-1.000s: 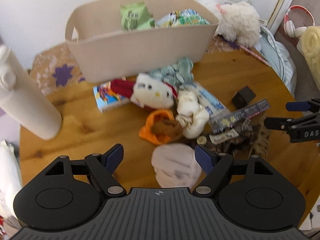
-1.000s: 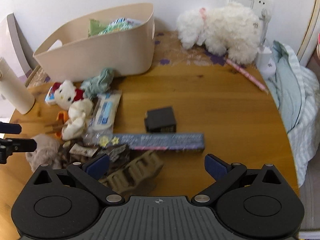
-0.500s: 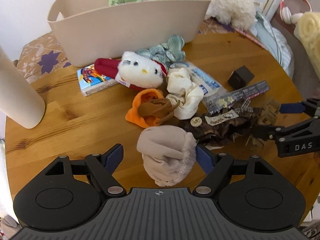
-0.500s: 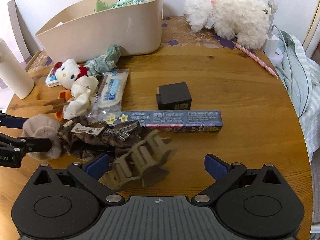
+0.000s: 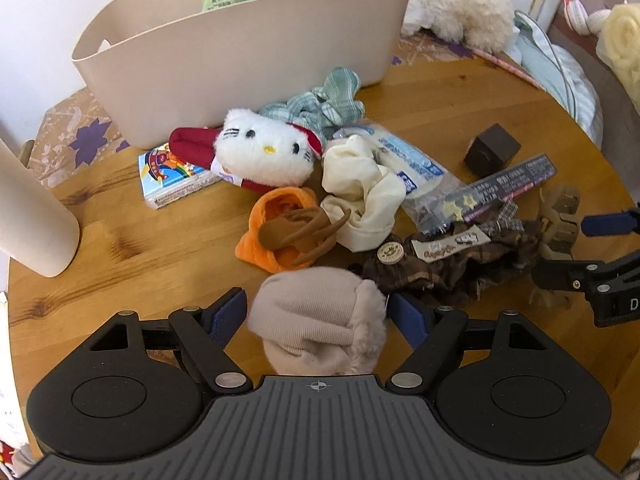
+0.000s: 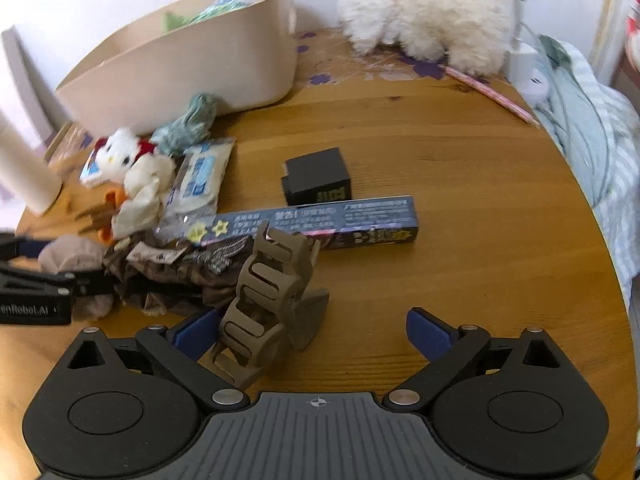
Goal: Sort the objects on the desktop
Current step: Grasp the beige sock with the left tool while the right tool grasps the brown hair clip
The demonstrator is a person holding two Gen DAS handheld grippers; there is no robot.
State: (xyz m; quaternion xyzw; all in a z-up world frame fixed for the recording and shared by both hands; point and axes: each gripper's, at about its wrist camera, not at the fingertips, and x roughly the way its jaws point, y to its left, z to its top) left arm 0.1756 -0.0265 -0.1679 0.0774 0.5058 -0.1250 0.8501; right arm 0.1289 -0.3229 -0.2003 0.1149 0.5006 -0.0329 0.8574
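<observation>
A pile of small things lies on the round wooden table (image 6: pixel 460 128). A beige fuzzy pouch (image 5: pixel 320 320) sits between the open fingers of my left gripper (image 5: pixel 318 312); neither pad presses it. A taupe hair claw clip (image 6: pixel 268 300) lies between the open fingers of my right gripper (image 6: pixel 312 334), close to the left pad. Both show from the other side: the pouch (image 6: pixel 72 254) and the clip (image 5: pixel 558 220). A beige storage bin (image 5: pixel 240 52) stands at the back with snack packs inside.
Hello Kitty plush (image 5: pixel 264 148), orange pouch with brown clip (image 5: pixel 288 232), cream scrunchie (image 5: pixel 360 200), brown plaid cloth (image 5: pixel 448 260), long dark box (image 6: pixel 340 224), black cube (image 6: pixel 316 178), white bottle (image 5: pixel 28 212) at left. White plush dog (image 6: pixel 432 16) and bedding lie at the right rear.
Both grippers have moved forward and down. The pouch now lies deep between my left fingers, the claw clip between my right fingers. Both stay open.
</observation>
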